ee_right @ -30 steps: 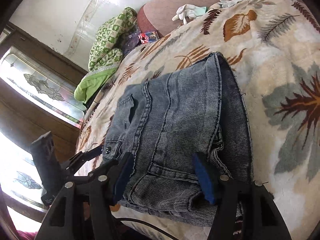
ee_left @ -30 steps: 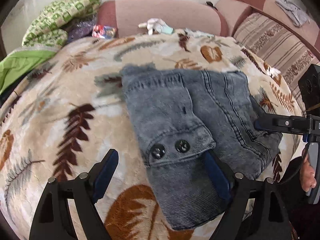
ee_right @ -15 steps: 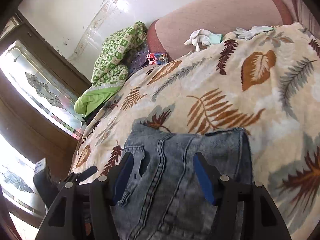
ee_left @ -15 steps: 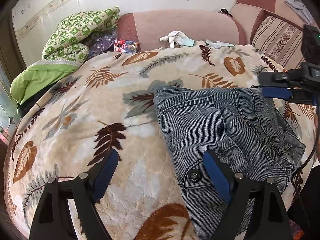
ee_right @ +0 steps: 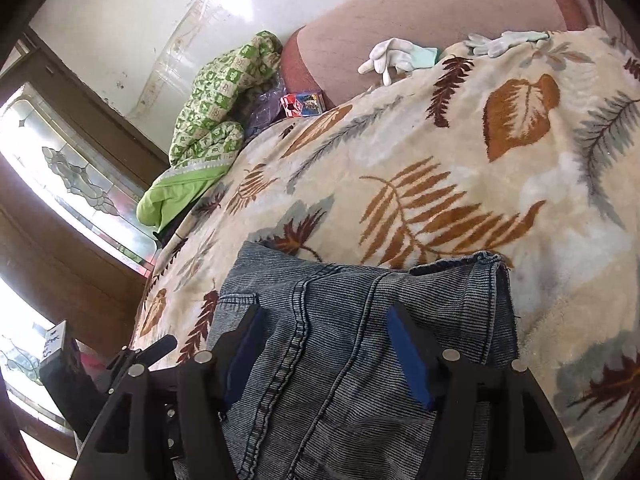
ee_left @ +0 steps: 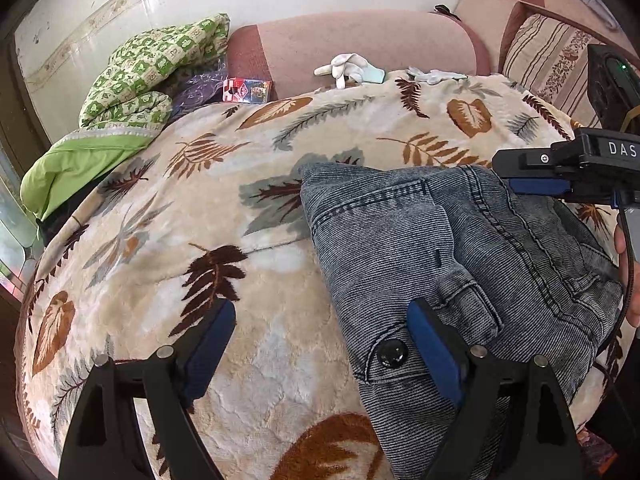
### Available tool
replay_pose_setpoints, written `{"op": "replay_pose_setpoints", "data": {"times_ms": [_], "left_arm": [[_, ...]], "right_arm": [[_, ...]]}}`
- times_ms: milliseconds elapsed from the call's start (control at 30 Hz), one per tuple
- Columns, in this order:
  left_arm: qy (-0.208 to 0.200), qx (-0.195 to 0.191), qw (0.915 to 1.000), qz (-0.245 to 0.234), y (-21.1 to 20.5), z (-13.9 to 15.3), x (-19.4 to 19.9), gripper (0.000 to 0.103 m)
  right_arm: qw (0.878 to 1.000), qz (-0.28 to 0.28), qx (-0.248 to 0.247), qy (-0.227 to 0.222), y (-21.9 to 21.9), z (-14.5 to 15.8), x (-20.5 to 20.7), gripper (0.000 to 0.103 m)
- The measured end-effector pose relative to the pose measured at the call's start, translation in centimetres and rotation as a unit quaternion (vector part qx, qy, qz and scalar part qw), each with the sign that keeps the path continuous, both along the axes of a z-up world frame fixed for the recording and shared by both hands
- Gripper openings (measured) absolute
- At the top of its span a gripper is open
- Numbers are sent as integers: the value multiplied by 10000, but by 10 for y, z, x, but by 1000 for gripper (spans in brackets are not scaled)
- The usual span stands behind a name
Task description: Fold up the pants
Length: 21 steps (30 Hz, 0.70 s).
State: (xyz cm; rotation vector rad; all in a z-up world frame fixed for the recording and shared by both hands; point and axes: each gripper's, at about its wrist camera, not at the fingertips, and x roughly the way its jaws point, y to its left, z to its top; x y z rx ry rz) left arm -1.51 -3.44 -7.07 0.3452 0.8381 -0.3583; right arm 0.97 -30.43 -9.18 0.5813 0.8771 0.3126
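The left claw (ee_left: 320,354) hangs wide open with nothing in it, one pad over the buttoned waistband. The right claw (ee_right: 322,354) hovers part-open over the denim, pinching no cloth. The pants (ee_left: 460,280) lie as a compact folded bundle on the leaf-patterned blanket (ee_left: 200,240) — apparently close to done. To finish well, I'd press the loose upper edge flat and square the seams before lifting away — the thick denim will likely spring back. Beyond, white gloves (ee_left: 348,68) rest by the sofa back.

Black fingers (ee_left: 436,344), blue pads (ee_left: 208,340)
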Motion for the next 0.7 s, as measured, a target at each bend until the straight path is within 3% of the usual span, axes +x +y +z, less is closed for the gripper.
{"op": "replay_pose_setpoints", "data": {"times_ms": [233,533,700], "left_arm": [[19,-54,9999,92,3,-1,-3,89],[176,-280,9987,392,10,-5,1,99],[205,-346,9991,147,6,-3,6,99]], "right_arm": [[9995,-32,261,146,-4,-4,-9,67],[9999,8,101,-99,2,13,-27,68],[9996,-42,262,51,-4,11,-32,68]]}}
